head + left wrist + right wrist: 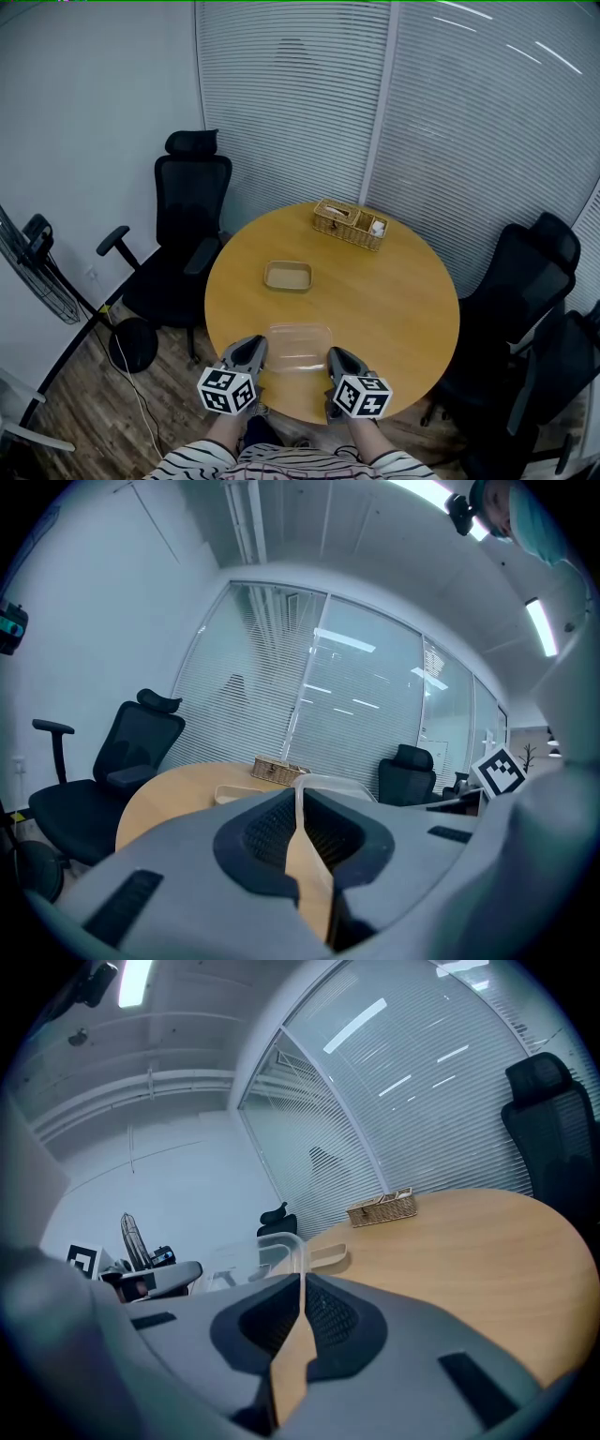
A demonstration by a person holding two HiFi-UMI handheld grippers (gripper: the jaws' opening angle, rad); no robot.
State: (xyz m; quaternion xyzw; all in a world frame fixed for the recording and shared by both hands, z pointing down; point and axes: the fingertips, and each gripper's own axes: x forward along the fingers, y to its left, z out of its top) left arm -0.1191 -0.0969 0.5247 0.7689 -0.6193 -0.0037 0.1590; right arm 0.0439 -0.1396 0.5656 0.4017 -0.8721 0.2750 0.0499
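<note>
At the near edge of the round wooden table, the left gripper and the right gripper are each clamped on an opposite rim of a clear plastic container lying on the tabletop. The step in hand appears to be a two-sided grasp; any lift would call for level, matched motion. A tan tray lies beyond, and a wicker basket farther off.

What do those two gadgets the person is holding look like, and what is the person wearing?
The left gripper and right gripper are twins: smooth grey plastic shells, each tapering to two jaws lined with dark ribbed pads. Each carries a white cube printed with black square markers. No cables show. The sleeves are black-and-white striped.
</note>
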